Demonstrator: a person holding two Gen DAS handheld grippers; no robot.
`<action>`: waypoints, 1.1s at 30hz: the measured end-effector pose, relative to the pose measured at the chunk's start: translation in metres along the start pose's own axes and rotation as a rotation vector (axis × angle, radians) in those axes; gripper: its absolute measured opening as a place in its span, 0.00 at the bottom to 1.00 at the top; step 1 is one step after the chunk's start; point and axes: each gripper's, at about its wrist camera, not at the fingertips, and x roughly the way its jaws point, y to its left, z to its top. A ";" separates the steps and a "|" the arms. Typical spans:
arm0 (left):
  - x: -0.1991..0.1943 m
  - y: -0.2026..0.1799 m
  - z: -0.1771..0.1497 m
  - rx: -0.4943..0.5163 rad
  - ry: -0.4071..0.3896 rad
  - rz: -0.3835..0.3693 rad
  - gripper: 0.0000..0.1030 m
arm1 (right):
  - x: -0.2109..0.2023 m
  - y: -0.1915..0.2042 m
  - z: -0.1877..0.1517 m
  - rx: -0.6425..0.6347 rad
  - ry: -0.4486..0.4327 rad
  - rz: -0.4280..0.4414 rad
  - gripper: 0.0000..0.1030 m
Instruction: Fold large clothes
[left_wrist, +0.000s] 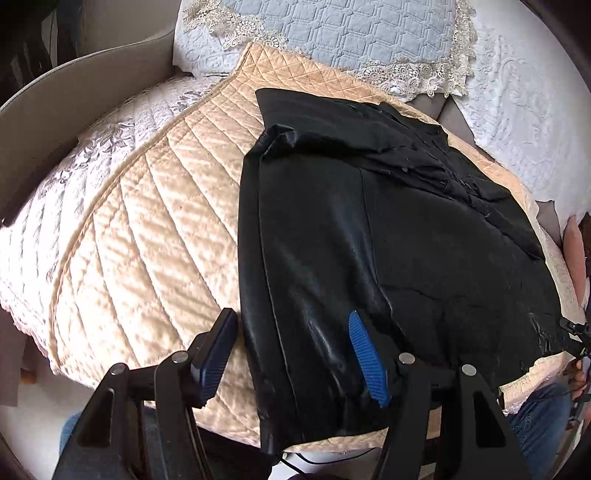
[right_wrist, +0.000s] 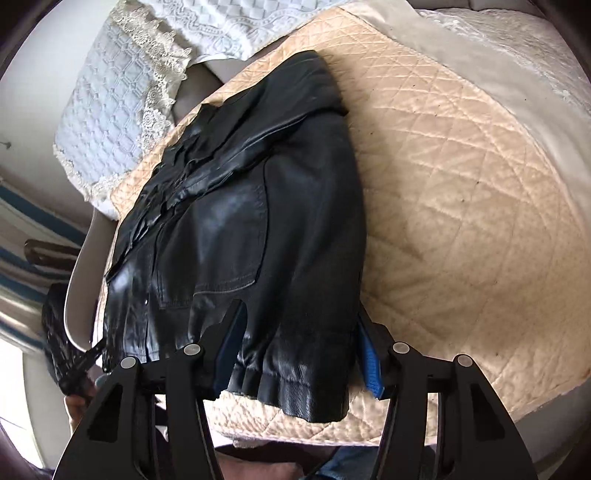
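A black leather jacket (left_wrist: 369, 229) lies flat on a peach quilted bedspread (left_wrist: 147, 229), both sides folded in. My left gripper (left_wrist: 291, 328) is open, its jaws straddling the jacket's near left edge, one blue pad (left_wrist: 364, 354) over the leather. In the right wrist view the jacket (right_wrist: 258, 192) lies with a sleeve along its right side. My right gripper (right_wrist: 299, 332) is open, its jaws on either side of the sleeve cuff (right_wrist: 295, 384) at the bed's near edge. The left gripper (right_wrist: 74, 365) shows at the jacket's left corner.
A pale blue quilted pillow with lace trim (left_wrist: 351, 33) and white covers (left_wrist: 517, 103) lie at the head of the bed. The peach spread (right_wrist: 461, 203) stretches right of the jacket. The bed's near edge (right_wrist: 295, 424) is just below the grippers.
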 end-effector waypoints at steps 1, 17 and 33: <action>0.000 -0.002 -0.002 0.005 -0.007 0.008 0.60 | -0.001 0.000 -0.001 0.005 -0.008 0.005 0.55; 0.005 0.001 -0.004 -0.038 0.002 0.028 0.29 | 0.005 -0.003 0.004 0.022 0.019 -0.055 0.14; -0.024 0.042 0.003 -0.047 0.033 -0.067 0.05 | -0.030 0.003 -0.029 -0.015 0.041 -0.006 0.08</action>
